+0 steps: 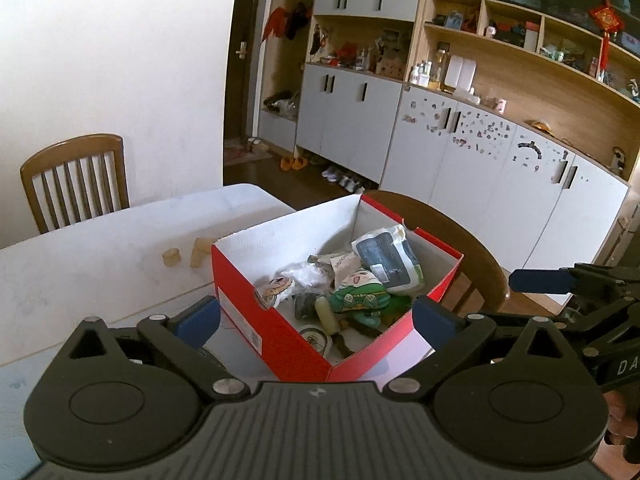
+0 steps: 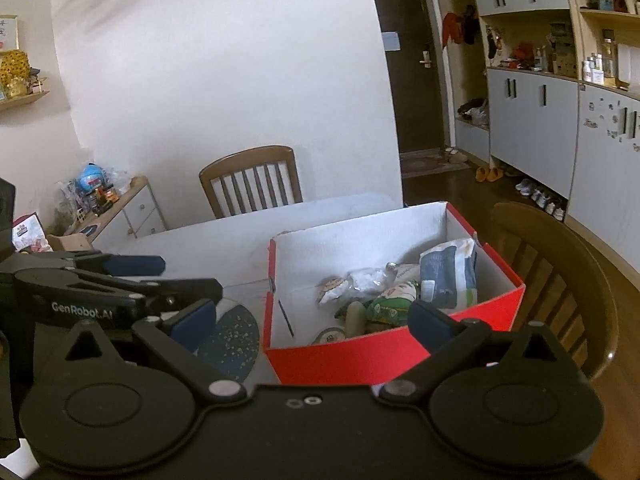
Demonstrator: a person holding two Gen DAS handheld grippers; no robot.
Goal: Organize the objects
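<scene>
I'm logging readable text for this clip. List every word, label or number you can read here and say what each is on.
"GenRobot.AI": on the left gripper, seen from the right wrist view.
"DA", cut off by the frame edge: on the right gripper, seen from the left wrist view.
Too small or blurred to read: the white label on the red shoebox, the print on the snack packets inside it, and the red knot ornament on the shelf.

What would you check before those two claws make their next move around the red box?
1. Left gripper open, holding nothing: ok.
2. Right gripper open, holding nothing: ok.
3. Red box upright on the table: ok.
4. Room left in the box beside the grey-white pouch: ok.
5. Two small tan blocks outside the box: not ok.
6. Grippers clear of each other: cannot tell.
</scene>
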